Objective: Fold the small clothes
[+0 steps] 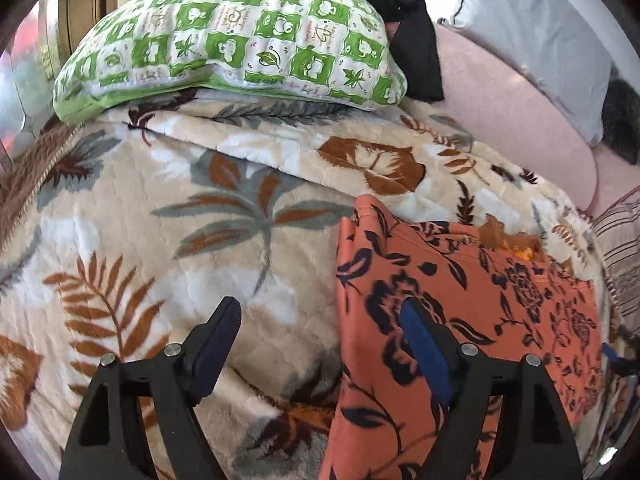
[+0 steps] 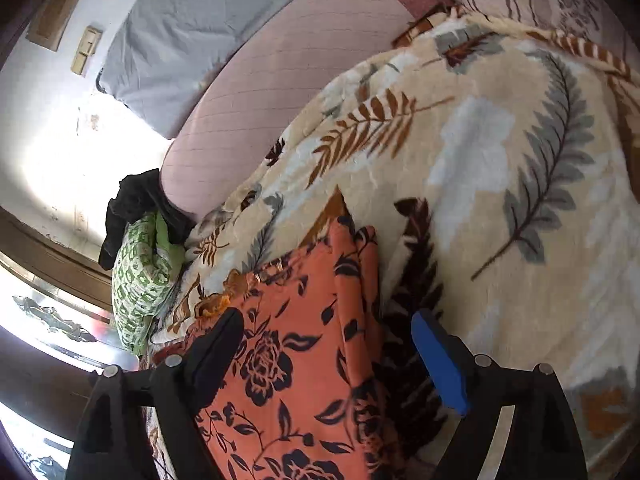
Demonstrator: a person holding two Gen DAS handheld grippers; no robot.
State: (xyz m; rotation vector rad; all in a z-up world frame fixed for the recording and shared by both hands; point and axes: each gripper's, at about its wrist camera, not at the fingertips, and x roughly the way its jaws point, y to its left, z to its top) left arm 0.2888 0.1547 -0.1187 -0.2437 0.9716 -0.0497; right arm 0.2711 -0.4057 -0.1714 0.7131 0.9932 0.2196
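An orange garment with a black flower print (image 1: 460, 300) lies folded flat on the leaf-patterned blanket (image 1: 200, 208), at the right of the left wrist view. My left gripper (image 1: 320, 320) is open above the blanket, nothing between its fingers; its right finger hangs over the garment's left edge. In the right wrist view the same orange garment (image 2: 304, 360) lies below my right gripper (image 2: 328, 332). That gripper is open, straddling the garment's folded right edge without gripping it. The cream blanket (image 2: 480, 200) spreads to the right.
A green-and-white patterned pillow (image 1: 228, 40) lies at the far end of the blanket, with a black garment (image 1: 408, 20) draped behind it. A pink mattress (image 1: 512, 120) and a grey pillow (image 1: 532, 32) lie at the right. A wall and window frame show left in the right wrist view.
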